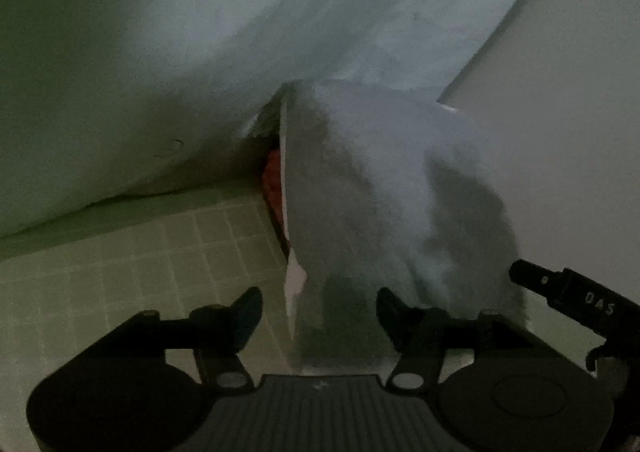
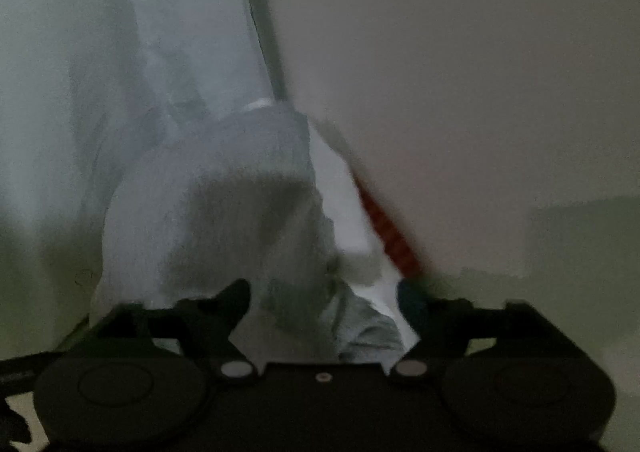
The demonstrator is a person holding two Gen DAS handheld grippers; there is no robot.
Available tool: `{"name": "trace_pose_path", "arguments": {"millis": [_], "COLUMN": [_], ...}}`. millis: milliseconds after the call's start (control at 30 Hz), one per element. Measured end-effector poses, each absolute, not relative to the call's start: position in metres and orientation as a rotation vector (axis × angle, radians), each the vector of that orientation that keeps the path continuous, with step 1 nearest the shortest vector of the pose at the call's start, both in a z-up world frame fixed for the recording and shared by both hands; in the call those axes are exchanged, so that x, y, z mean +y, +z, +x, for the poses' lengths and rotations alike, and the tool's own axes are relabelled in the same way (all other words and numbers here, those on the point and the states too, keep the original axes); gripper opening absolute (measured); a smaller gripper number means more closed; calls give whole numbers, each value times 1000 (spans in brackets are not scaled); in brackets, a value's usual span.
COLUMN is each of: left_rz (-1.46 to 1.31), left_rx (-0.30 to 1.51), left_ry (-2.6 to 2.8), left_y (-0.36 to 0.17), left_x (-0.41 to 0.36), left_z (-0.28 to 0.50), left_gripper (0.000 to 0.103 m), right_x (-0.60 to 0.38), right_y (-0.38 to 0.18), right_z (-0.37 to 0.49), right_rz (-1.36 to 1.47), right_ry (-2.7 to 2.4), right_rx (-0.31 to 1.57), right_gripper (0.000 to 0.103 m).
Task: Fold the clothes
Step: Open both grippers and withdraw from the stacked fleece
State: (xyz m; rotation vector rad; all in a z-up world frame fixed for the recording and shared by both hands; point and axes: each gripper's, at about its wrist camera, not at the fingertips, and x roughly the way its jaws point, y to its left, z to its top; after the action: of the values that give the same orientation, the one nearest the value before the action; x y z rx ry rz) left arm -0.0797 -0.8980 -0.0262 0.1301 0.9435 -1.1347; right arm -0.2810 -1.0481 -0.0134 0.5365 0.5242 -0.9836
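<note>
Left wrist view: left gripper (image 1: 320, 306) w/ both fingers spread apart, open, a hanging fold of the pale grey-white garment (image 1: 384, 188) dropping into the gap btwn them; cloth lies against the right finger (image 1: 394, 304), but no pinch is visible. Below and left of the garment: green gridded mat (image 1: 168, 252) on the desk. Behind the garment: a red patch (image 1: 274, 180), partly hidden by the fold's edge; nature unclear. Upper left of the garment: large pale sheet-like surface (image 1: 120, 72), blurred. Right of the garment: plain light surface (image 1: 560, 112). Lower right of the garment: tip of a second black tool (image 1: 560, 292), lettering on it, just beside the cloth.

Right wrist view: right gripper (image 2: 324, 300) also open, fingers wide apart; bunched part of the same garment (image 2: 224, 212) fills the space btwn and in front of them. Right of the garment: red strip (image 2: 388, 228) running diagonally, touching the white cloth edge. Both views dim and blurred; fine detail cannot be told.
</note>
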Motion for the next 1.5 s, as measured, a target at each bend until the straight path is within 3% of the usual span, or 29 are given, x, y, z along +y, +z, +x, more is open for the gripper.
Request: {"name": "trace_pose_path", "arguments": {"millis": [133,267,900,1500], "left_rz": [121,123,202,236], "left_rx": [860,778,654,642], "left_ry": [-1153,-1176,-1258,-1271], "left_y": [-9,0,15,11], "left_x": [-865,-833,-708,-697], "left_z": [-101,-131,-226,-248], "left_gripper": [87,101,103,103], "right_x": [-1008,-963,-801,-786], "right_y": [6,14,9,7], "right_z": [-304,-335,-430,-460], "right_rz": [499,494,495,489], "right_ry": [-967,-948,-1021,-1010], "right_rx": [465,426,381,416], "right_gripper": [100,103,103,103]}}
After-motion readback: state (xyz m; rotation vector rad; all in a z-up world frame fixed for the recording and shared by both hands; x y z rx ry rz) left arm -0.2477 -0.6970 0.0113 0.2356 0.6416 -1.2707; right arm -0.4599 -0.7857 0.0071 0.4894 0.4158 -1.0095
